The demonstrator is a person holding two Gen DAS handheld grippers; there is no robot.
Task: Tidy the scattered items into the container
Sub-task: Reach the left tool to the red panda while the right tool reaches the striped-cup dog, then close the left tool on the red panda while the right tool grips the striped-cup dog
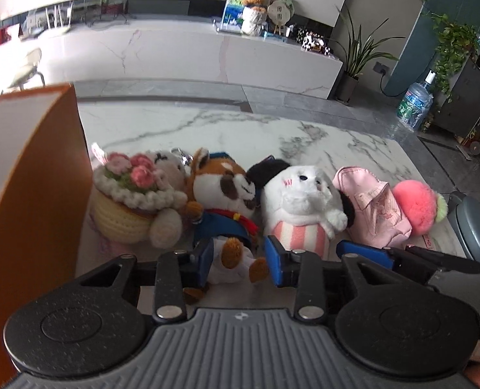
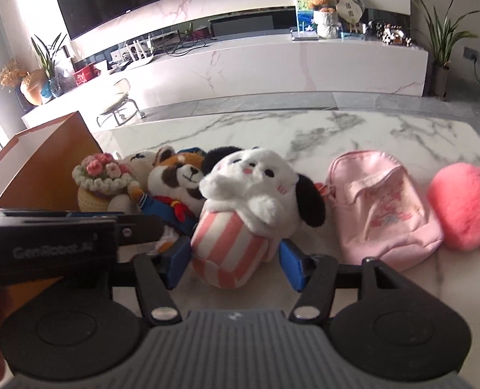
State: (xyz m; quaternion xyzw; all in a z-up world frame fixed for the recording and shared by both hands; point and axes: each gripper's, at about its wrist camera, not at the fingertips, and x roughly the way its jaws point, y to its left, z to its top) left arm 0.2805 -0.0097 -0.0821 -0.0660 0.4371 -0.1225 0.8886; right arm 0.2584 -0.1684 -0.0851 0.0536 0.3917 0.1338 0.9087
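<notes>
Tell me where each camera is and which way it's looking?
Left wrist view: sits on the left gripper, looking down along its blue fingers, which flank the fox plush; the right gripper shows at right.
Right wrist view: sits on the right gripper, facing the white dog plush between its fingers; the left gripper crosses at left.
Both show the row of toys, orange box, marble table.

Marble table (image 2: 353, 136) across mid-frame: orange box (image 2: 45, 168) far left, then crochet flower basket (image 2: 100, 178), fox plush (image 2: 178, 184), panda plush (image 2: 246, 201), pink backpack (image 2: 382, 207), pink pompom (image 2: 463, 207) far right.
</notes>
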